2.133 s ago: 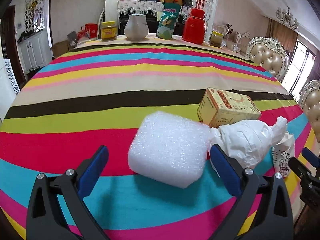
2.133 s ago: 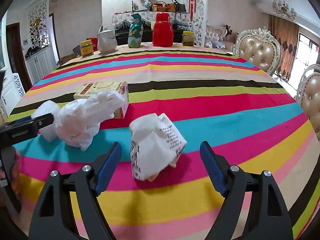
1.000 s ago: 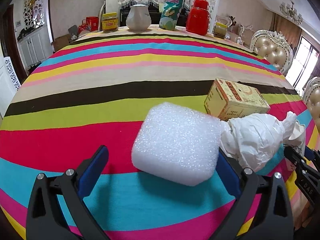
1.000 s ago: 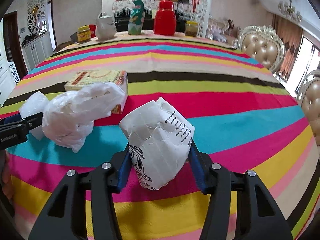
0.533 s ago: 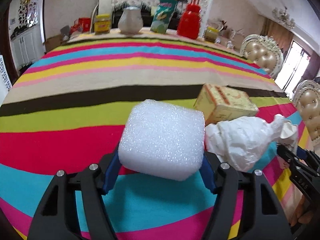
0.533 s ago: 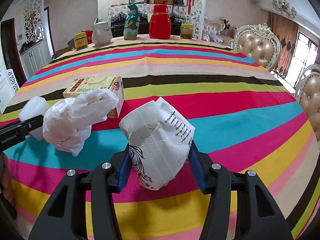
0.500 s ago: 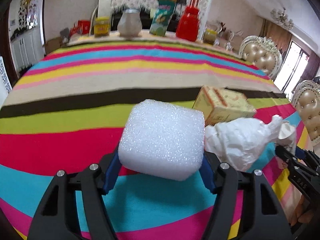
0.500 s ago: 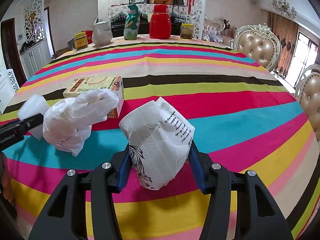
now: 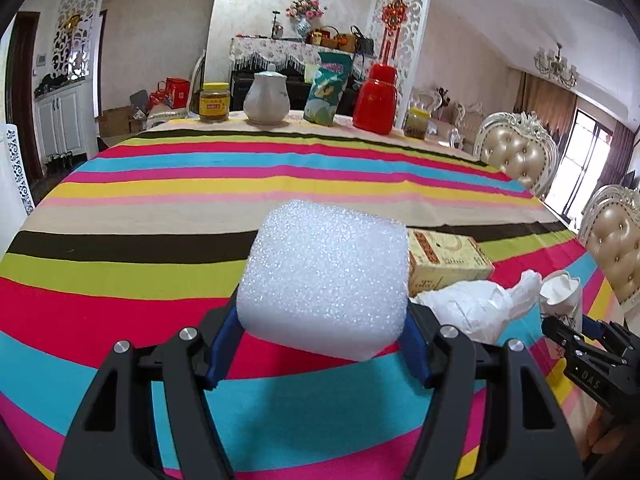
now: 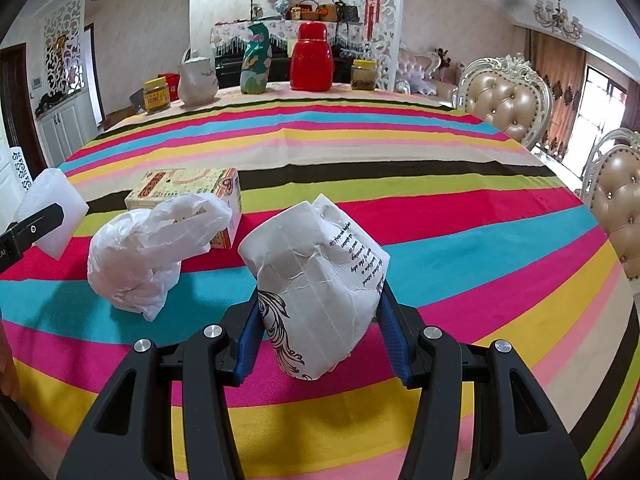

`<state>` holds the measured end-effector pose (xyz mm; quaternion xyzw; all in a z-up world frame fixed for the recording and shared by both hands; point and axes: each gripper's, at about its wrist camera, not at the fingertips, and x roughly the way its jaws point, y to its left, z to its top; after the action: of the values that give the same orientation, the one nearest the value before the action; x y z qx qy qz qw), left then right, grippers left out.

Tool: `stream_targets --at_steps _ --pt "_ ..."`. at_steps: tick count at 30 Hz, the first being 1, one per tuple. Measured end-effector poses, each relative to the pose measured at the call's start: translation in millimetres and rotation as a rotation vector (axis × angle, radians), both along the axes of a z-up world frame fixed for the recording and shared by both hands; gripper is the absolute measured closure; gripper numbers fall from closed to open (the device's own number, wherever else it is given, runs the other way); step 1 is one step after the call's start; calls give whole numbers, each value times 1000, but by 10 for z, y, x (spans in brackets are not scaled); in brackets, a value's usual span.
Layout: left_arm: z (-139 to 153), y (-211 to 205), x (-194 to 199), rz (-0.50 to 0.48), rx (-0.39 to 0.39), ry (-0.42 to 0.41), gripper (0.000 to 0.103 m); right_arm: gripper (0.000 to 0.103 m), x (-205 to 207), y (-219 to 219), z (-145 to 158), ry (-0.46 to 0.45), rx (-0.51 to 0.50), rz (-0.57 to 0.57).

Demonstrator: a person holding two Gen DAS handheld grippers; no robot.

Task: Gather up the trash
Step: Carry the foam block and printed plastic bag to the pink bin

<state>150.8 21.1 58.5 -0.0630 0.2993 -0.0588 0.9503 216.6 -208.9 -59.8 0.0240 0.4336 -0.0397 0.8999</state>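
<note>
Raised: left gripper point(image 9: 320, 344) clamps foam block point(image 9: 324, 276) | right gripper point(image 10: 320, 332) clamps paper cup point(image 10: 316, 280)

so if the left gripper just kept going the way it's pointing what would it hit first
Apart from the foam block the left gripper already clamps, probably the bare striped tablecloth ahead. The yellow box sits to the right of that line, though depth is uncertain.

Black gripper frames, blue fingers point(image 9: 219, 344), silver screws

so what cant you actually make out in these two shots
- Left wrist: foam block hides left gripper pads and part of the cardboard box.
- Right wrist: crumpled paper cup print too small to read.
- Both: no trash bin in view.
</note>
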Motion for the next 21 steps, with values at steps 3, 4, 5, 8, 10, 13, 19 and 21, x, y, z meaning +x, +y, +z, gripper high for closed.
stream_targets --at_steps 3,4,5,8,10,13,19,21 --pt "32 18 -40 6 -11 -30 37 52 -39 -17 28 -22 -3 -13" --pt "42 27 -54 7 -15 -39 37 52 -63 -23 51 -38 0 -15" --pt "49 35 -69 7 -17 -48 37 52 -77 -41 63 -50 6 -16" --pt "55 44 -105 13 -16 -70 37 52 -151 -65 111 -76 15 -25" --pt "58 49 -122 17 -10 -84 37 52 -212 -59 147 -78 39 -23" --pt "77 78 -141 23 -21 -107 37 52 -345 -9 257 -90 44 -11" --pt "127 113 -192 28 -25 -136 37 52 -638 24 431 -103 38 18" --pt "168 97 -237 28 -11 -156 37 52 -749 11 447 -106 29 17"
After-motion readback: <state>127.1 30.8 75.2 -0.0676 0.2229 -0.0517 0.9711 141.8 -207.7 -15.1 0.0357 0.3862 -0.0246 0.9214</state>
